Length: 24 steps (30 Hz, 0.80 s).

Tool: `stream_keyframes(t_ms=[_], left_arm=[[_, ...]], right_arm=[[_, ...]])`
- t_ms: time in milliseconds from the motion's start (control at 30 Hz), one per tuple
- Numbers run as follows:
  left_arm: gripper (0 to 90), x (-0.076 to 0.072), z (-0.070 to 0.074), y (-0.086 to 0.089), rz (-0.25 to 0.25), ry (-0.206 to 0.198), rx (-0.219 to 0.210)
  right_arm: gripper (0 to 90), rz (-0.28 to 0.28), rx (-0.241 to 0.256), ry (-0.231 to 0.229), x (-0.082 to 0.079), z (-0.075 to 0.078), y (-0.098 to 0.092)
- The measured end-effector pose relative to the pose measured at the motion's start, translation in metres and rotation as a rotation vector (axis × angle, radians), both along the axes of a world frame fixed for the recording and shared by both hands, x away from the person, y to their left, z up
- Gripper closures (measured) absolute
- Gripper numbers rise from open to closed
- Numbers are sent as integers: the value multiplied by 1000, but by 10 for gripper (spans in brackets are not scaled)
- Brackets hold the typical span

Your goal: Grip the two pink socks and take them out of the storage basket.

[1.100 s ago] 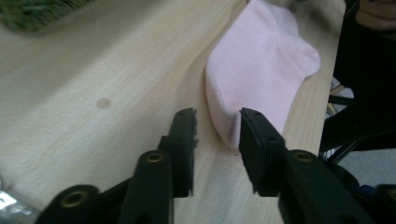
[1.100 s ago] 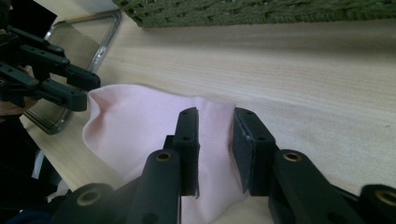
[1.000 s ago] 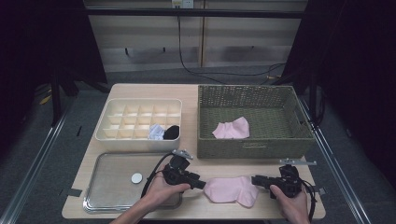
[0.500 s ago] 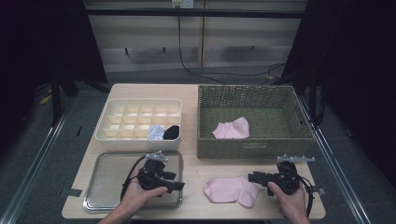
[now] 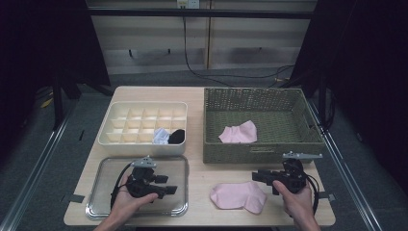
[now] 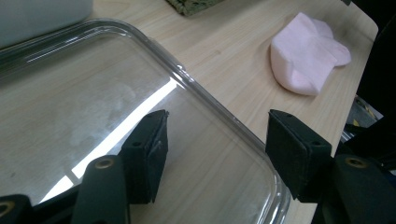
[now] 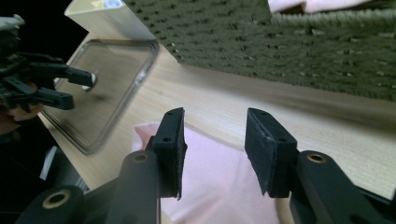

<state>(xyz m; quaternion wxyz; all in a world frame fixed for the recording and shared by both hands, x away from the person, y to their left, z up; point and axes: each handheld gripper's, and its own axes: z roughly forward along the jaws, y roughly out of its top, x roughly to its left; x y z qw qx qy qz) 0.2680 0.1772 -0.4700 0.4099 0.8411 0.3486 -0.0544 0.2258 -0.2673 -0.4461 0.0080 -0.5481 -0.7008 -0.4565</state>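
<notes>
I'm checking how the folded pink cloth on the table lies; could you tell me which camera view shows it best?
The high view: the whole pink cloth lies flat between the tray and the right tongs. The left gripper view shows it far off near the table edge; the right gripper view shows part, behind its jaws.

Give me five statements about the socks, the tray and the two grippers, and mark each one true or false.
1. The pink sock on the table lies between the two grippers. True.
2. The left gripper grips that sock. False: its jaws stand open over the clear tray, apart from the sock.
3. A second pink sock lies in the woven basket. True.
4. The right gripper is shut on the basket's rim. False: it is open and points at the pink sock on the table.
5. Every cell of the divided box is empty. False: a black item and a light one sit in its front cells.
</notes>
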Motion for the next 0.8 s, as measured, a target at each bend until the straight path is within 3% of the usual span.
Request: stream_keyframes(t_ms=[67,300,567,800], left_arm=[[388,-1,0,2,4,-18,1],[350,1,-1,8,18,-6,-14],[352,4,-2,11,35,-11,-12],[348,3,-3,10,29,-16,-5]], right_arm=[[568,6,1,-8,-1,3,0],[568,25,10,-11,2,14,0],[563,12,13,-76,7,40,-2],[550,24,7,-70,18,58,-2]])
